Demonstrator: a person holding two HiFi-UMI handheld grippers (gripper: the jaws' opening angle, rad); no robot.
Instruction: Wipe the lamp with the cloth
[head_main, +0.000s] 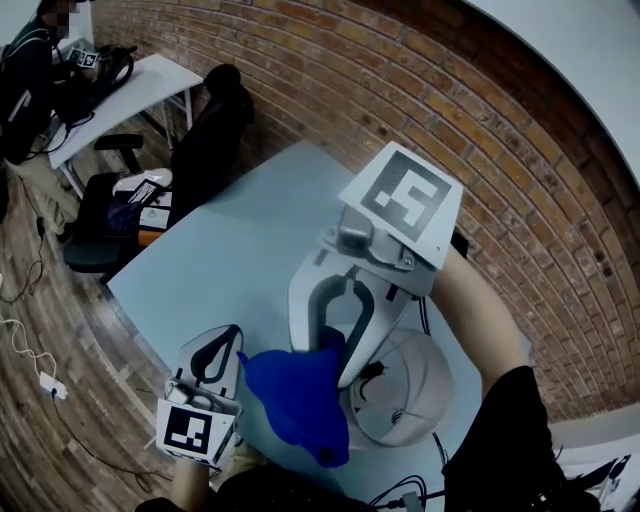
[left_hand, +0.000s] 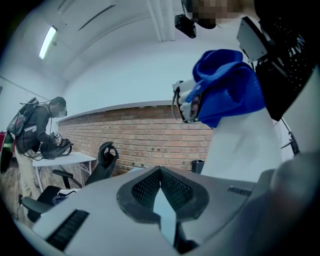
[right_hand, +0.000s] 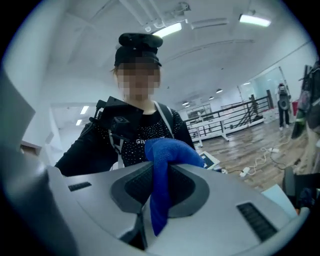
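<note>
My right gripper (head_main: 335, 345) hangs over the pale blue table (head_main: 230, 250), jaws pointing back toward the person, shut on a blue cloth (head_main: 300, 392). In the right gripper view the cloth (right_hand: 167, 155) is pinched between the jaws (right_hand: 157, 172) and bunches above them. The white domed lamp (head_main: 415, 388) lies on the table just right of the cloth, partly hidden by the gripper. My left gripper (head_main: 232, 335) sits at the table's near edge, left of the cloth, shut with nothing in it (left_hand: 160, 171). From the left gripper view the cloth (left_hand: 225, 85) shows high on the right.
A black office chair (head_main: 212, 130) stands at the table's far left corner, and a second chair (head_main: 110, 210) holds loose items. A person (head_main: 25, 85) works at a white desk (head_main: 135, 85) at the back left. Cables (head_main: 30, 355) lie on the floor. A brick wall (head_main: 480, 130) runs behind.
</note>
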